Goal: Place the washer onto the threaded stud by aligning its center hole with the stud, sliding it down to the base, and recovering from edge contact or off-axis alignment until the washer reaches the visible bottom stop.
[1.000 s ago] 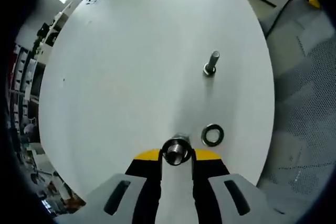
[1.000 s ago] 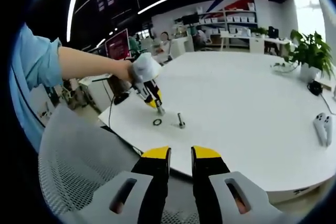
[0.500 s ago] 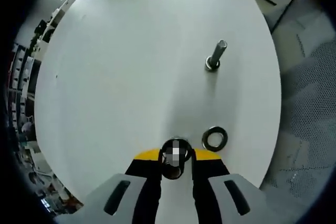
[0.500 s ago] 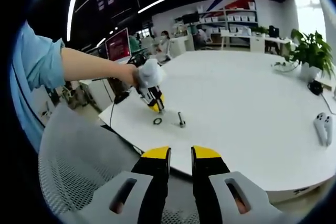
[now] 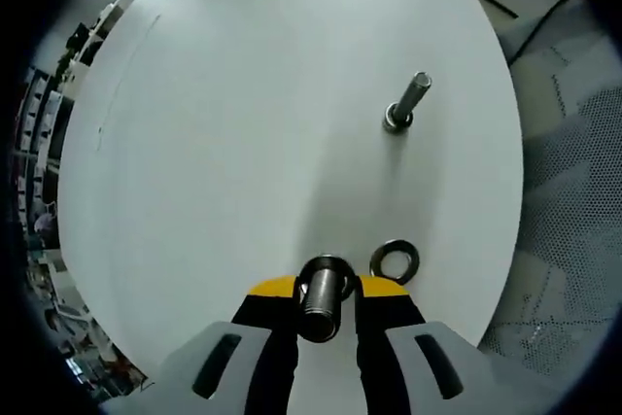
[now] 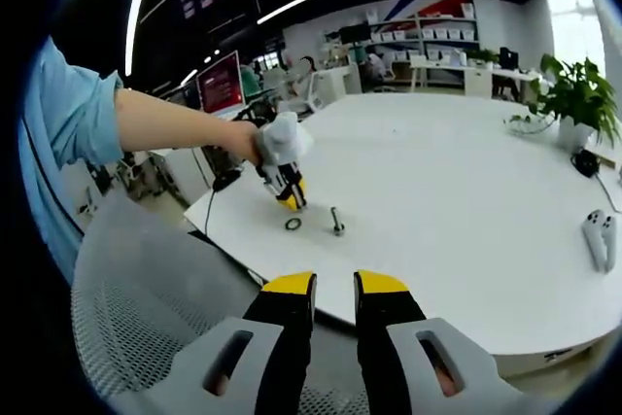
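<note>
My left gripper [image 5: 325, 291] is shut on a short threaded bolt [image 5: 323, 296], held just above the white table [image 5: 224, 143]. A dark washer [image 5: 395, 259] lies flat on the table right beside the bolt's right side. Farther off a threaded stud [image 5: 406, 104] stands upright on its base. In the right gripper view a gloved hand holds the left gripper [image 6: 288, 193] over the washer [image 6: 293, 224], with the stud [image 6: 337, 224] to its right. My right gripper [image 6: 334, 287] hangs off the table's edge, jaws slightly apart and holding nothing.
A mesh chair [image 6: 146, 318] stands below the table's near edge. Two white controllers [image 6: 595, 235] and a potted plant [image 6: 573, 94] sit at the table's far right. A cable [image 5: 525, 21] runs over the floor beyond the table.
The left gripper has tilted with the bolt, so its threaded shank now shows, and drifted slightly toward the stud. Washer and standing stud have not moved. The right gripper is still.
</note>
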The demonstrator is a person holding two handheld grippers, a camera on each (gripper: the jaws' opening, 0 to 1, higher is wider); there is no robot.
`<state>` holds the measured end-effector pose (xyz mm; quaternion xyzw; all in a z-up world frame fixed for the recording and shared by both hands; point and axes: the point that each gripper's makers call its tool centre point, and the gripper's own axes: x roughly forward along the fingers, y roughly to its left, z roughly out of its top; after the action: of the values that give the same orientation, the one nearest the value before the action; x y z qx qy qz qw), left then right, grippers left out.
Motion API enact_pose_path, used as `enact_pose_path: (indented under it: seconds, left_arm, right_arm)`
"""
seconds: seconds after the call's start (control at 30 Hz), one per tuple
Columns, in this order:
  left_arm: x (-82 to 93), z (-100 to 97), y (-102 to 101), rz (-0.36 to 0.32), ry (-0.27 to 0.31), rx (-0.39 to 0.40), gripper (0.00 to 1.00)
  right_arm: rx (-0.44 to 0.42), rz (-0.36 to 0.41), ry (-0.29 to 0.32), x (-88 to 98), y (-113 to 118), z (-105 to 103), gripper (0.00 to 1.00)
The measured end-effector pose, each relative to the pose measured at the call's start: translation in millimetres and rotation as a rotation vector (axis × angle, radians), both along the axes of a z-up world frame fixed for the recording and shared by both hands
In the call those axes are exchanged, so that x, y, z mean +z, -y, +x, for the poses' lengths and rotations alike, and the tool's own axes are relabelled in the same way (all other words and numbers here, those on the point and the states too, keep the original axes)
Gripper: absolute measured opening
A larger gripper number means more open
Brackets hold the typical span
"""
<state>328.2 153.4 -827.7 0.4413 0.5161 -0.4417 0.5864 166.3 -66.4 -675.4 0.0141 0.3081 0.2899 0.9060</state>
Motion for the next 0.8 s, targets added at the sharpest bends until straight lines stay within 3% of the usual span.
enact_pose_path:
  seconds: [0.67,0.8]
  left_arm:
    - [-1.2,-35.9,10,-0.018,-0.017,-0.013,0.19]
    - [-0.3,-35.7,12,-0.028,-0.005,-0.014,0.20]
  right_arm:
    - [0.009,0.001,0.006,0.3,-1,-1,0.18]
    - [0.011,0.000,0.007,0.5,-2,-1,0.18]
